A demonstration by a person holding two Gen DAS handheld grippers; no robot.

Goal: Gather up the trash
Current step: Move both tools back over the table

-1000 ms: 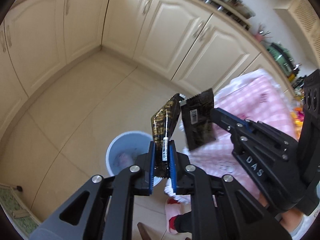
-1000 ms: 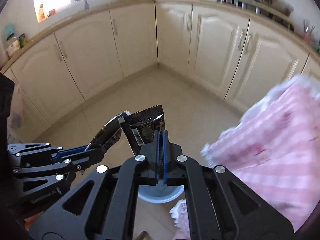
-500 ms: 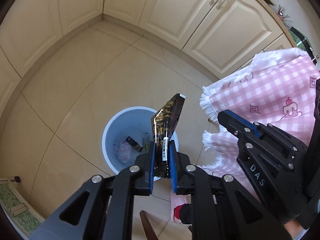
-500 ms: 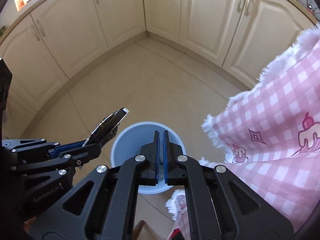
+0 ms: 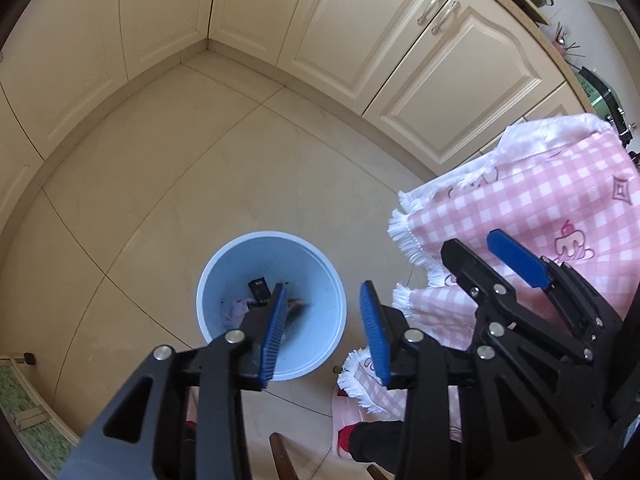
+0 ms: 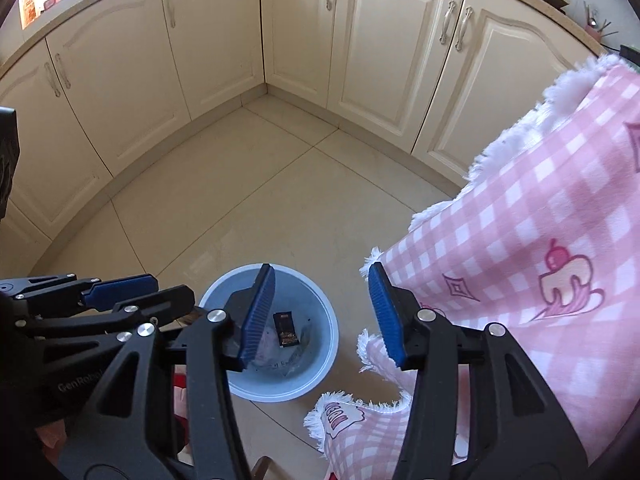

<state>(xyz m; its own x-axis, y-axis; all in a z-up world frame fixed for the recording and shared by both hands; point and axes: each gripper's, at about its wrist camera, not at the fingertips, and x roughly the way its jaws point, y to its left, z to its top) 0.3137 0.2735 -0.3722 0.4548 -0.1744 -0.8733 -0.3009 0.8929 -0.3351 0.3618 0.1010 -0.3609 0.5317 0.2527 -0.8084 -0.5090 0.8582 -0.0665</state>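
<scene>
A light blue bin [image 5: 328,280] [image 6: 324,372] stands on the tiled floor below both grippers. Dark snack wrappers [image 5: 259,289] [image 6: 286,328] lie at its bottom with some pale crumpled trash. My left gripper [image 5: 323,320] hangs over the bin, its jaws opening, nothing between the blue pads. My right gripper [image 6: 322,312] is also above the bin, its jaws opening and empty. In the left wrist view the right gripper [image 5: 484,264] shows at the right; in the right wrist view the left gripper [image 6: 152,288] shows at the left.
A pink checked tablecloth [image 5: 540,208] [image 6: 540,240] with a white fringe hangs down right of the bin. Cream cabinets [image 5: 360,40] [image 6: 200,40] line the corner behind. A slippered foot [image 5: 348,428] and a chair part [image 5: 280,456] are near the bottom edge.
Both grippers came down over the bin and opened. The right one's wrapper dropped first, then the left one's; both wrappers now lie in the bin.
</scene>
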